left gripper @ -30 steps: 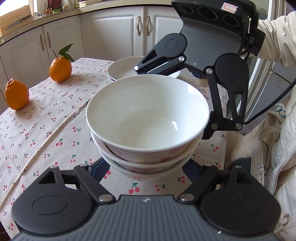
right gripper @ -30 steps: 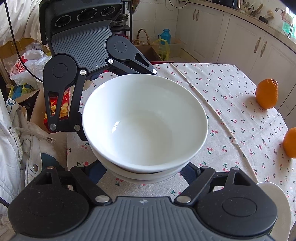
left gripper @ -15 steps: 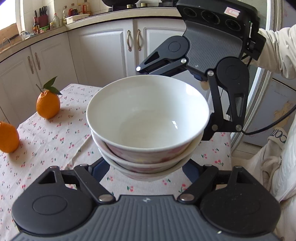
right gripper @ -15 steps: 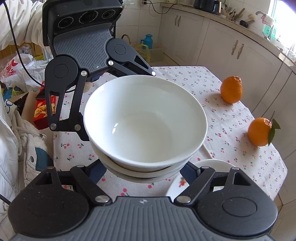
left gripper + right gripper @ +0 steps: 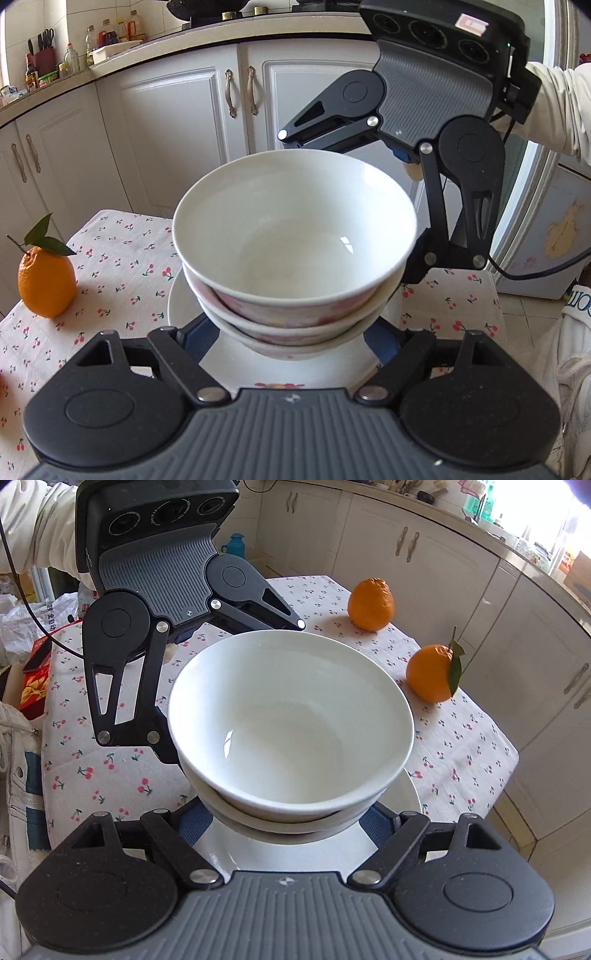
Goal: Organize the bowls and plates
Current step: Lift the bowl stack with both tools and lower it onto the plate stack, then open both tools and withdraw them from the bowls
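The stack of bowls (image 5: 295, 258) hangs above a white plate (image 5: 402, 794) near the tabletop (image 5: 461, 746) corner, each hand-held gripper, left (image 5: 291, 343) and right (image 5: 288, 827), clamped half-wide on opposite sides. Two oranges (image 5: 432, 674) sit well apart on the cherry-print cloth; white cabinets (image 5: 177, 136) close behind.

Stack of white bowls (image 5: 295, 236) nested upright, held above white plate (image 5: 184, 314) on table
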`<action>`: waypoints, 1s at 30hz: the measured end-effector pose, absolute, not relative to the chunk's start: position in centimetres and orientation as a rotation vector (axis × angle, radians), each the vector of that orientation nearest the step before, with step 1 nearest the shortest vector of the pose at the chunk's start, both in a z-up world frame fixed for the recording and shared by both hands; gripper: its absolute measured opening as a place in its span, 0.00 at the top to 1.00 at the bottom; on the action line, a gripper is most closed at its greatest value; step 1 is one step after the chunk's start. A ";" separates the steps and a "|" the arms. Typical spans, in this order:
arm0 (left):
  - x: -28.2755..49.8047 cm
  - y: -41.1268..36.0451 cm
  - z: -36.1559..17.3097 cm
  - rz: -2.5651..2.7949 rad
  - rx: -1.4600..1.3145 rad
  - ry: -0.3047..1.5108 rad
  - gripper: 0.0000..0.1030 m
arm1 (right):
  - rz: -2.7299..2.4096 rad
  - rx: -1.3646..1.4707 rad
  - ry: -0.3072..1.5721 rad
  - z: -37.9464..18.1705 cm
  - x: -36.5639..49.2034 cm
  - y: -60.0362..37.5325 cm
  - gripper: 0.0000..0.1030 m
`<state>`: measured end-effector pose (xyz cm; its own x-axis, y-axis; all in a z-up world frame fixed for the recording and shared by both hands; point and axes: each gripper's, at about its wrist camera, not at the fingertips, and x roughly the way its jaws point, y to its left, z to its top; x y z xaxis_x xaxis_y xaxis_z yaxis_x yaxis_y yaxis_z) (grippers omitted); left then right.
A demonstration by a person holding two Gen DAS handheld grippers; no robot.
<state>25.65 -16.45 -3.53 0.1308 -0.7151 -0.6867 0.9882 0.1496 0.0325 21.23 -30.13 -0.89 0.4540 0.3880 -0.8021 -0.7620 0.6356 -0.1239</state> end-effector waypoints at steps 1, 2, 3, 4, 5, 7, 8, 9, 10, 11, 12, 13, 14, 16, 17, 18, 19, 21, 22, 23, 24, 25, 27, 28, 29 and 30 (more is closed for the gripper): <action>25.9 -16.8 -3.8 -1.339 0.558 0.608 0.18 | 0.745 -0.508 0.832 -1.2 21.4 -30.6 0.14; 26.1 -17.1 -4.0 -1.342 0.556 0.615 0.18 | 0.743 -0.502 0.837 -1.4 21.6 -30.9 0.14; 26.3 -17.3 -4.2 -1.343 0.556 0.620 0.18 | 0.743 -0.495 0.843 -1.6 21.7 -31.2 0.14; 26.4 -17.6 -4.4 -1.343 0.556 0.625 0.18 | 0.742 -0.488 0.848 -1.9 21.8 -31.5 0.14; 26.5 -17.7 -4.5 -1.343 0.557 0.628 0.18 | 0.743 -0.480 0.851 -2.1 22.0 -31.7 0.14; 26.7 -17.8 -4.6 -1.342 0.555 0.639 0.19 | 0.744 -0.464 0.857 -2.5 22.3 -32.0 0.14; 26.8 -17.9 -4.7 -1.340 0.555 0.643 0.19 | 0.744 -0.459 0.858 -2.6 22.4 -32.1 0.14; 26.9 -17.9 -4.7 -1.338 0.553 0.648 0.19 | 0.743 -0.454 0.860 -2.7 22.4 -32.2 0.14; 27.0 -18.0 -4.8 -1.336 0.551 0.653 0.19 | 0.742 -0.449 0.862 -2.8 22.5 -32.3 0.14; 27.1 -18.0 -4.8 -1.335 0.548 0.657 0.19 | 0.742 -0.445 0.864 -2.9 22.5 -32.4 0.14; 27.1 -17.9 -4.8 -1.335 0.546 0.661 0.19 | 0.742 -0.440 0.868 -3.0 22.6 -32.5 0.14; 27.1 -18.0 -4.9 -1.335 0.545 0.662 0.19 | 0.743 -0.437 0.870 -3.0 22.7 -32.6 0.14; 27.1 -18.0 -4.8 -1.335 0.547 0.661 0.19 | 0.743 -0.438 0.871 -3.0 22.6 -32.6 0.14; 27.2 -18.0 -4.8 -1.333 0.550 0.657 0.19 | 0.741 -0.435 0.872 -3.1 22.7 -32.6 0.14; 27.2 -18.0 -4.9 -1.333 0.552 0.655 0.19 | 0.740 -0.433 0.871 -3.0 22.6 -32.7 0.14; 27.2 -18.0 -4.9 -1.334 0.553 0.653 0.19 | 0.740 -0.433 0.871 -3.0 22.6 -32.7 0.14; 27.2 -18.0 -4.9 -1.333 0.554 0.651 0.19 | 0.738 -0.433 0.871 -3.0 22.6 -32.7 0.14; 27.0 -18.0 -4.9 -1.330 0.563 0.643 0.19 | 0.736 -0.432 0.873 -3.1 22.7 -32.6 0.14; 26.9 -18.0 -4.9 -1.327 0.571 0.637 0.19 | 0.735 -0.432 0.874 -3.2 22.7 -32.7 0.14; 26.8 -18.1 -4.9 -1.323 0.575 0.636 0.19 | 0.734 -0.431 0.875 -3.2 22.7 -32.7 0.14; 26.8 -18.2 -4.8 -1.319 0.578 0.640 0.19 | 0.733 -0.429 0.871 -3.2 22.6 -32.7 0.14; 26.7 -18.2 -4.8 -1.315 0.579 0.640 0.19 | 0.732 -0.427 0.868 -3.1 22.6 -32.8 0.10; 26.5 -18.0 -4.5 -1.313 0.581 0.628 0.11 | 0.723 -0.422 0.852 -2.9 22.4 -32.8 0.00; 26.4 -17.9 -4.4 -1.306 0.583 0.619 0.10 | 0.723 -0.422 0.848 -2.8 22.3 -32.8 0.00; 26.2 -17.7 -4.3 -1.297 0.586 0.610 0.09 | 0.723 -0.423 0.847 -2.8 22.2 -32.7 0.00; 26.0 -17.5 -4.2 -1.288 0.592 0.602 0.08 | 0.716 -0.427 0.847 -2.7 22.1 -32.6 0.00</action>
<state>26.02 -17.51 -4.16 0.1741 -0.6904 -0.7021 0.9815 0.1790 0.0674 22.12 -32.63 -2.75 0.4544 0.3983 -0.7968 -0.7193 0.6917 -0.0644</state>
